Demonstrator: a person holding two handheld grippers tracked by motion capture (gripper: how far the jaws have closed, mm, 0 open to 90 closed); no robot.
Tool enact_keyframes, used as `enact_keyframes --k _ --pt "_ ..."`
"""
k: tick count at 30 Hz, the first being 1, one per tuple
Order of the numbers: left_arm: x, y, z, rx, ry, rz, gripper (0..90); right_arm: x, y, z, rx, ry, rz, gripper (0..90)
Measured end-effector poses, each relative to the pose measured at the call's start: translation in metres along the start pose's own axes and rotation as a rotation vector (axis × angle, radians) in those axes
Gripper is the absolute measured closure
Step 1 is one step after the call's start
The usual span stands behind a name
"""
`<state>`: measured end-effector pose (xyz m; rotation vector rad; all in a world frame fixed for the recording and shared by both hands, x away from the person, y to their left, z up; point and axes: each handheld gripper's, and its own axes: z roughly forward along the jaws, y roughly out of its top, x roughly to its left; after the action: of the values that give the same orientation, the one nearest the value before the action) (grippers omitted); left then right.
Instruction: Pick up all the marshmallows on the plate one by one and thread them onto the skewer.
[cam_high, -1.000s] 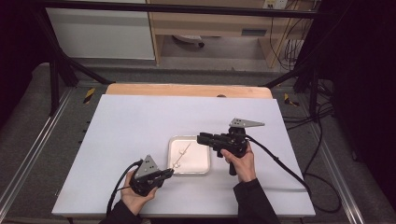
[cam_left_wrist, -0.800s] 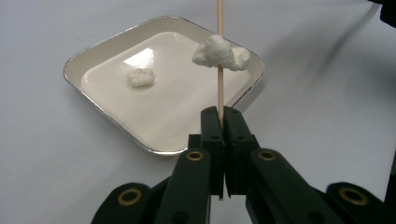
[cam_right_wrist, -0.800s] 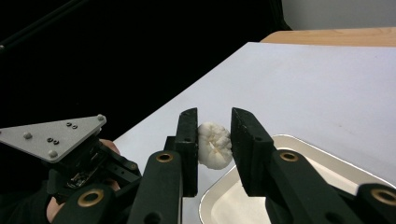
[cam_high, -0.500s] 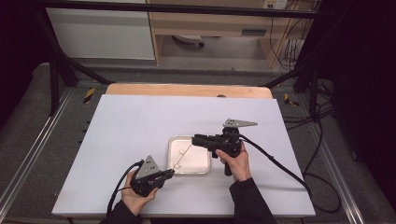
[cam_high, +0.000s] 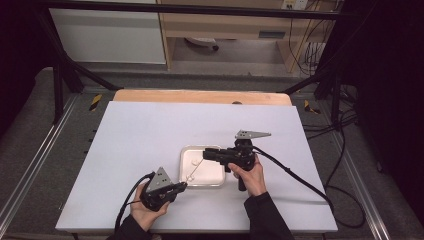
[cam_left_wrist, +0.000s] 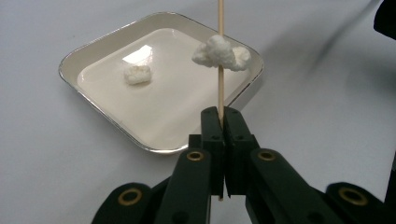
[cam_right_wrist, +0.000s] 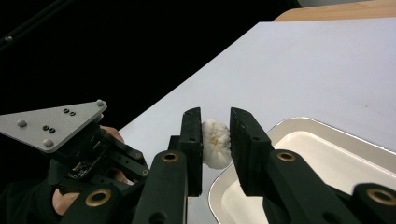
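Observation:
My left gripper (cam_left_wrist: 223, 116) is shut on a thin wooden skewer (cam_left_wrist: 220, 93) that points up and away over a white square tray (cam_left_wrist: 93, 107). A white puffy piece (cam_left_wrist: 219, 52) is threaded on the skewer. Another white piece (cam_left_wrist: 137, 74) lies loose in the tray. My right gripper (cam_right_wrist: 215, 114) is shut on a third white piece (cam_right_wrist: 215, 142), and its jaws have just been closing a little on it. In the high view the right gripper (cam_high: 205, 155) hovers over the tray (cam_high: 220, 184), close to the tip of the skewer (cam_high: 194, 171) held by the left gripper (cam_high: 184, 186).
The tray sits on a white tabletop (cam_high: 150, 135) with a wooden strip (cam_high: 200, 96) along its far edge. A black cable (cam_high: 295, 175) trails right from the right gripper. Metal rails and a dark floor surround the table.
My right gripper has moved left over the tray with the white piece, closer to the skewer tip. The left gripper and skewer have stayed in place.

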<state>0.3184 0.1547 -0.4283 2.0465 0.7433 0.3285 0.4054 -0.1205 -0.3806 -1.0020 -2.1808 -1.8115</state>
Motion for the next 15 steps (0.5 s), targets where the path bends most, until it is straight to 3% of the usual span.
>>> enact_keyframes --k 15 --pt "-0.0026 -0.001 0.0034 0.021 0.0 0.01 88.8 0.0043 -0.0096 0.0056 0.017 0.023 -0.007 78.1"
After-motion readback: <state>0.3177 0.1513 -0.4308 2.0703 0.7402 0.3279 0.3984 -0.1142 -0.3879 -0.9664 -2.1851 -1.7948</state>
